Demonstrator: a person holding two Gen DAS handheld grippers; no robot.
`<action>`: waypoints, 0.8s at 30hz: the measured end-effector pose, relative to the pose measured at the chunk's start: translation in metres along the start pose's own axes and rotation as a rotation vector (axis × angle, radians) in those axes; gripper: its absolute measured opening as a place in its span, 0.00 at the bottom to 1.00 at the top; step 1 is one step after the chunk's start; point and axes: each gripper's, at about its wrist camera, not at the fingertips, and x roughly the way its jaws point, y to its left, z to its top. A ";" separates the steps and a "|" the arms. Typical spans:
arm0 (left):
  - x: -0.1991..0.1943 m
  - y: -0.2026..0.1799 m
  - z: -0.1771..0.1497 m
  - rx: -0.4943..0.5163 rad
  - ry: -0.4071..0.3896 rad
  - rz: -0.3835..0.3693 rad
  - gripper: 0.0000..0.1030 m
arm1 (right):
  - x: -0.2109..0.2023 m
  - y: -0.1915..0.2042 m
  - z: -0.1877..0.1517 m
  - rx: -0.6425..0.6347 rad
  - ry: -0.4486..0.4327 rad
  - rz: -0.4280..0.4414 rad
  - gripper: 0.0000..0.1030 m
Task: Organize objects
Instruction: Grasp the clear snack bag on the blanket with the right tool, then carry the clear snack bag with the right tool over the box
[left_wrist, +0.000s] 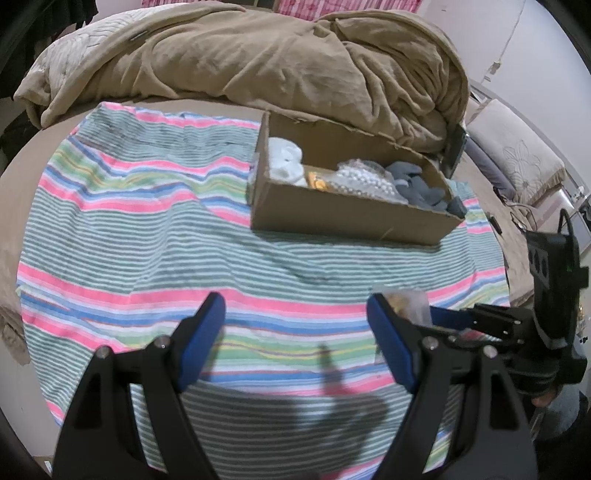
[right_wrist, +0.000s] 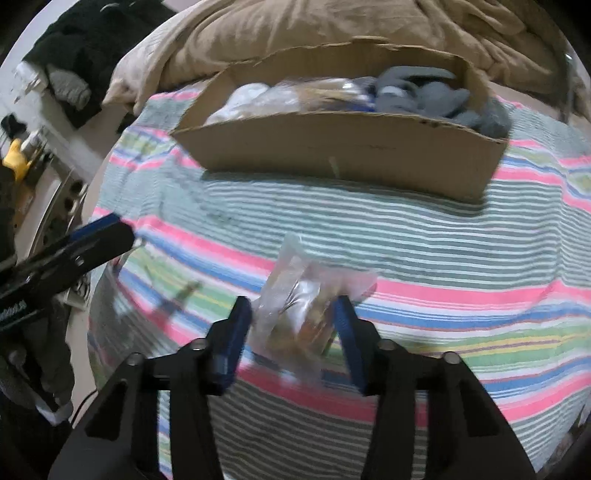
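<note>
A cardboard box (left_wrist: 347, 214) stands on a striped towel (left_wrist: 147, 236) on the bed. It holds a white item (left_wrist: 286, 158), a bag of white beads (left_wrist: 364, 181), an orange item (left_wrist: 317, 181) and grey socks (left_wrist: 421, 184). My left gripper (left_wrist: 295, 314) is open and empty above the towel, short of the box. My right gripper (right_wrist: 293, 312) is shut on a clear plastic bag (right_wrist: 299, 295) with brownish contents, held above the towel in front of the box (right_wrist: 343, 155). The bag (left_wrist: 406, 301) also shows in the left wrist view, behind my left gripper's right finger.
A crumpled brown blanket (left_wrist: 258, 62) lies behind the box. A pillow (left_wrist: 517, 155) lies at the right. Dark clothes (right_wrist: 81, 44) and clutter sit off the bed to the left. The right gripper body (left_wrist: 546, 295) is close to my left gripper.
</note>
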 end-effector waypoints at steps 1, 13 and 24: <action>0.000 -0.001 0.000 0.001 -0.001 0.000 0.78 | 0.000 0.003 0.000 -0.010 0.001 0.005 0.40; -0.012 0.003 0.012 0.000 -0.039 0.010 0.78 | -0.032 0.022 0.020 -0.061 -0.084 0.035 0.39; -0.020 0.008 0.034 0.007 -0.088 0.026 0.78 | -0.055 0.033 0.059 -0.101 -0.174 0.031 0.40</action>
